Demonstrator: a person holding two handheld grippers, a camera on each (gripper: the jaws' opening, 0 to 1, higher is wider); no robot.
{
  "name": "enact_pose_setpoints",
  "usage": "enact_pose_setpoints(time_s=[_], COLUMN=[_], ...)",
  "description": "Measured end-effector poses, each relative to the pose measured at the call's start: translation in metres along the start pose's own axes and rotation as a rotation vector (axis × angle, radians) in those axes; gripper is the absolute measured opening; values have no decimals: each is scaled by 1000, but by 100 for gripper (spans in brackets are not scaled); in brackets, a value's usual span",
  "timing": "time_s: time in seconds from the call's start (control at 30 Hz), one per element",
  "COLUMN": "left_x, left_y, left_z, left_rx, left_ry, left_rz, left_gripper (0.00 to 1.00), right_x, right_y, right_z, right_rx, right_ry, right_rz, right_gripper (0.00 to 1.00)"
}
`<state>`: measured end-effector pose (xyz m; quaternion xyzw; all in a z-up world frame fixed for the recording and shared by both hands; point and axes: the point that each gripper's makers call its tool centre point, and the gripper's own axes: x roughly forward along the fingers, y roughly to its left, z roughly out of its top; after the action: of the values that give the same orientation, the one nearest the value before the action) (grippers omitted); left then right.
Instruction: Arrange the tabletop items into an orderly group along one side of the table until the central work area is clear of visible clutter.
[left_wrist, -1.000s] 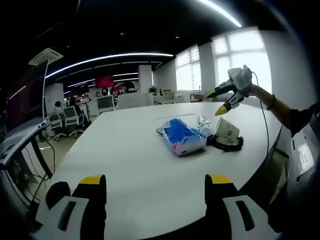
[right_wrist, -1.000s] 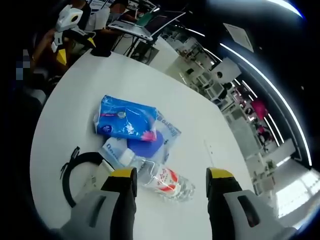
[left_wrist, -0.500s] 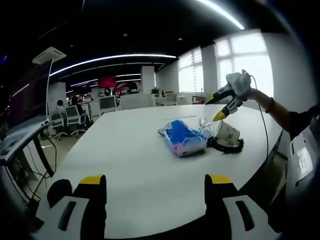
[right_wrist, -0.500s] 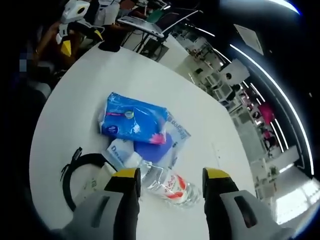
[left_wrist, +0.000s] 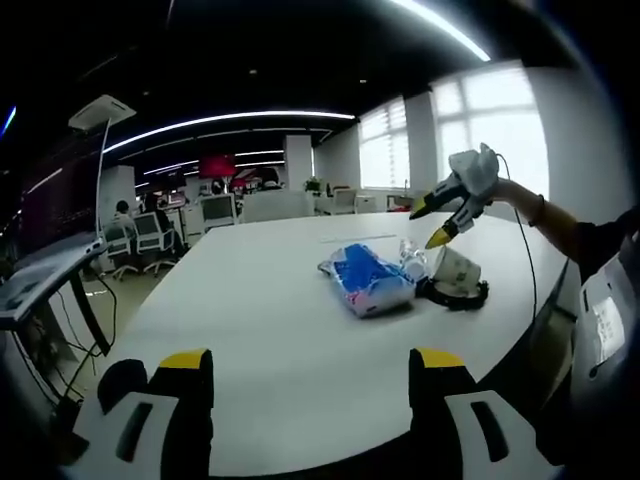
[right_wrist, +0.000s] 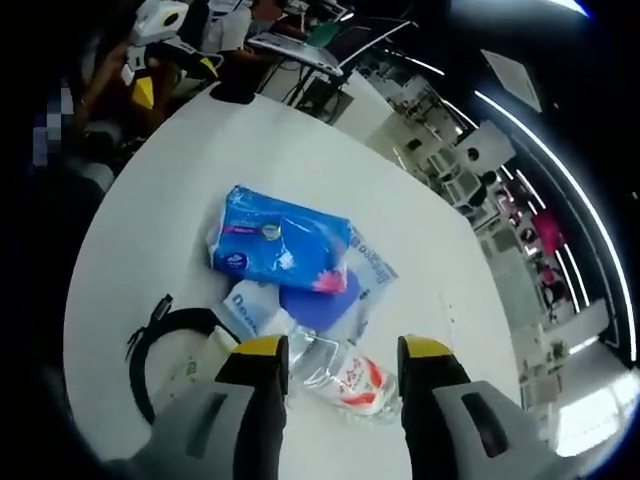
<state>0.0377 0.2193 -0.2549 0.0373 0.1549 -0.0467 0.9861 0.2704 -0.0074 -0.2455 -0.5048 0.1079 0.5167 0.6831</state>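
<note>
Hovering above the cluster, right gripper (right_wrist: 335, 365) has jaws apart, empty, straddling the clear plastic water bottle with red label (right_wrist: 345, 375); bottle lies on its side on the white round table (right_wrist: 300, 170), touching the blue plastic tissue pack (right_wrist: 280, 245), beside the black cable loop (right_wrist: 165, 335) and white paper cup (left_wrist: 455, 268); judged light, smooth, prone to roll or slip, thin-walled; best taken across mid-body at the label; left gripper (left_wrist: 310, 400), jaws apart, empty, near the table edge, well apart from the group.
</note>
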Motion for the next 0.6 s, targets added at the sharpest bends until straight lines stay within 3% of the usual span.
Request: enact_pose_setpoints(time_s=[0.1,0.27,0.33,0.6], left_x=[0,1,1,0], left_y=[0,1,3,3], left_z=[2,0,1,2], left_rx=[0,-2,-3,-2], left_ry=[-7,-1,-2,-3], left_rz=[-1,2,8,5], left_gripper=[79,79,79,79], right_x=[2,5,7,11], right_y=[-2,14,16,17], right_z=[-1,-4,-4,-2], right_rx=[-13,-51,-69,-92], right_ry=[25,49,57,61], right_rz=[12,95,94,114], right_gripper=[39,43,39,39])
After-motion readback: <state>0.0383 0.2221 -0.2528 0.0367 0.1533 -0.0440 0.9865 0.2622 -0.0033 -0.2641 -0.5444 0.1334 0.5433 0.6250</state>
